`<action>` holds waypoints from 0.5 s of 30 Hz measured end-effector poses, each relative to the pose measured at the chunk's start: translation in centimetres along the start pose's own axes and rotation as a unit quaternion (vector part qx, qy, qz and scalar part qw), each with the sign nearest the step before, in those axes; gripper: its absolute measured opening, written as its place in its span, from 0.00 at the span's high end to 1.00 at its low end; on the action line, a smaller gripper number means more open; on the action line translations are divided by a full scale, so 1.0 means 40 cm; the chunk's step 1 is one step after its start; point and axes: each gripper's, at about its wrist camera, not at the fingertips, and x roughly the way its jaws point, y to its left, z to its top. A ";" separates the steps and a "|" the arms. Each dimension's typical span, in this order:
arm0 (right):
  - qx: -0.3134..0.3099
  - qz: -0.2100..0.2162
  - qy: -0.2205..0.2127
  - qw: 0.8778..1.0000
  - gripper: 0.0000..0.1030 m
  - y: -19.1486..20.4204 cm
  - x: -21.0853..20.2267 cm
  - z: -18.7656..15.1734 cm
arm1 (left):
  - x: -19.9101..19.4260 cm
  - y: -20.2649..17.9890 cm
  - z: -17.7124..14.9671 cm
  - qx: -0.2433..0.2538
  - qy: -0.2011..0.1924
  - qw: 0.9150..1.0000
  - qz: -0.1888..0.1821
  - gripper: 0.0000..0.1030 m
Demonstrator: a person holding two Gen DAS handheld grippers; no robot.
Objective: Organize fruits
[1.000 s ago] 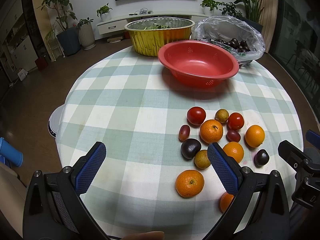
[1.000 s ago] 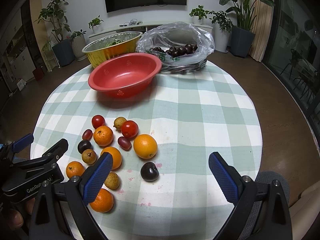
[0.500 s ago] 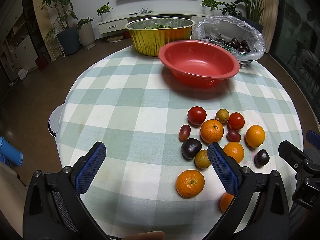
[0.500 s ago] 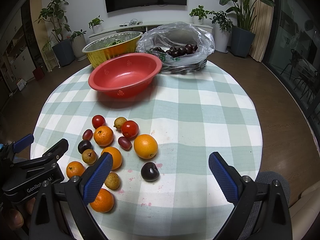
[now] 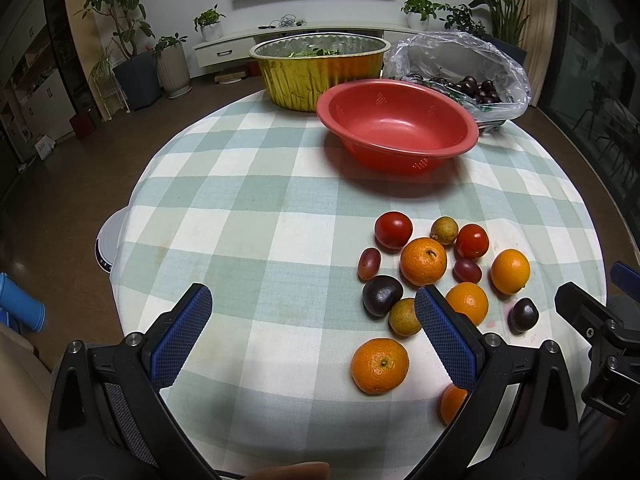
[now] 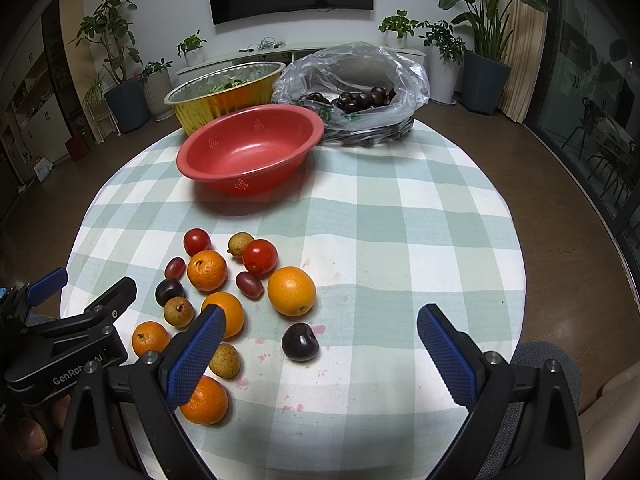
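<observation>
Several loose fruits lie in a cluster on the checked tablecloth: oranges (image 5: 423, 261) (image 6: 291, 290), red tomatoes (image 5: 393, 229) (image 6: 260, 256), dark plums (image 5: 382, 294) (image 6: 300, 341), red grapes and small brown-green fruits. An empty red bowl (image 5: 400, 124) (image 6: 250, 148) stands behind them. My left gripper (image 5: 312, 332) hovers open over bare cloth to the left of the cluster, its right finger in front of two fruits. My right gripper (image 6: 320, 344) is open near the table's front, with a dark plum lying between its fingers on the cloth.
A gold foil pan (image 5: 320, 66) (image 6: 224, 94) with greens and a clear plastic bag of dark cherries (image 5: 468, 76) (image 6: 352, 92) stand at the far edge. Potted plants, a low cabinet and a wall television are behind the round table (image 5: 224, 216).
</observation>
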 end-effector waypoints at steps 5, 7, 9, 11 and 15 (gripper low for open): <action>0.000 0.000 0.000 1.000 0.04 0.000 0.000 0.000 | 0.001 0.000 -0.001 0.000 0.000 1.000 0.000 0.00; 0.000 0.001 0.000 1.000 0.04 0.001 0.000 -0.001 | 0.000 0.000 0.000 0.000 0.000 1.000 0.000 0.00; 0.000 0.001 0.000 1.000 0.04 0.001 0.000 0.000 | 0.000 0.000 0.000 0.000 0.000 1.000 0.000 0.00; 0.000 0.000 0.001 1.000 0.04 0.001 0.001 -0.002 | 0.003 0.000 -0.004 0.000 0.001 1.000 0.000 0.00; 0.000 0.000 0.001 1.000 0.04 0.001 0.001 -0.003 | 0.004 -0.001 -0.005 0.000 0.001 1.000 0.000 0.00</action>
